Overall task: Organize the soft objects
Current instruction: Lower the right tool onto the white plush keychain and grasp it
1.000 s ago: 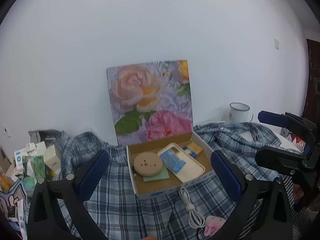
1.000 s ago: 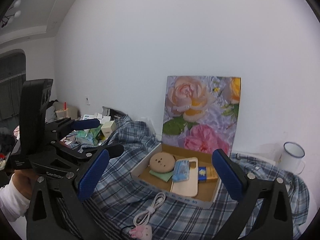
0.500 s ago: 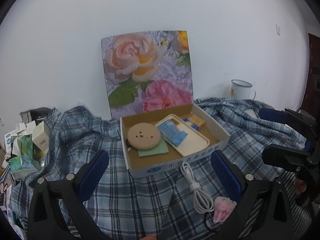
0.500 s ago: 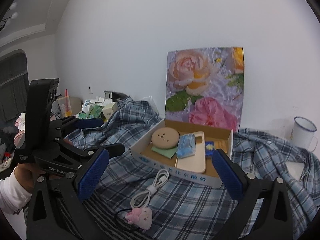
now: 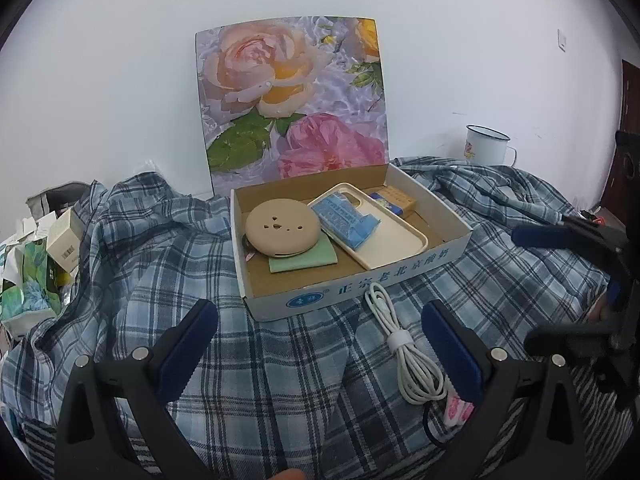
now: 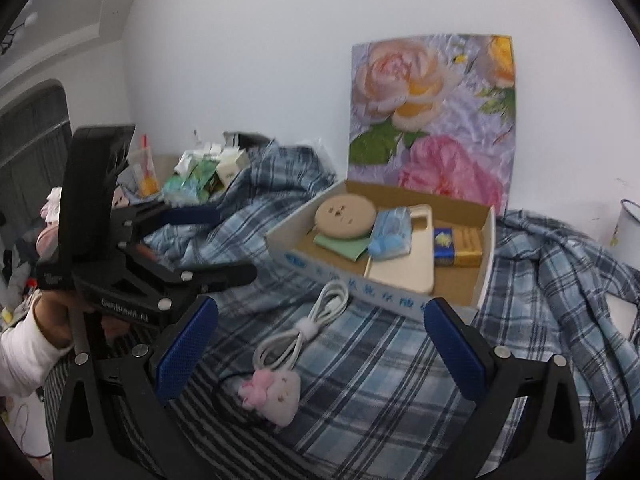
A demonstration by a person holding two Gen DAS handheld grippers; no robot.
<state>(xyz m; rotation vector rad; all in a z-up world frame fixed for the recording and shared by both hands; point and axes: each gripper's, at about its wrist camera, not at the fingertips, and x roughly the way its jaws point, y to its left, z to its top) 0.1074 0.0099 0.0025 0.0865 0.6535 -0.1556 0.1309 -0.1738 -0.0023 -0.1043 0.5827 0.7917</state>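
Both my left gripper (image 5: 320, 354) and right gripper (image 6: 320, 350) gape apart, holding nothing. Mid-frame, the box (image 5: 360, 286) already holds several items, while I judge the cable (image 6: 304, 326) and plush charm (image 6: 276, 394), lower centre on the plaid cloth (image 6: 380, 392), remain unsorted.

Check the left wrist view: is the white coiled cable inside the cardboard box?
No, the white coiled cable lies on the plaid cloth just in front of the cardboard box, outside its front wall.

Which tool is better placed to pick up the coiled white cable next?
Probably the right tool: the white cable lies between its open fingers. In the left view the cable sits off-centre, toward that tool's right finger.
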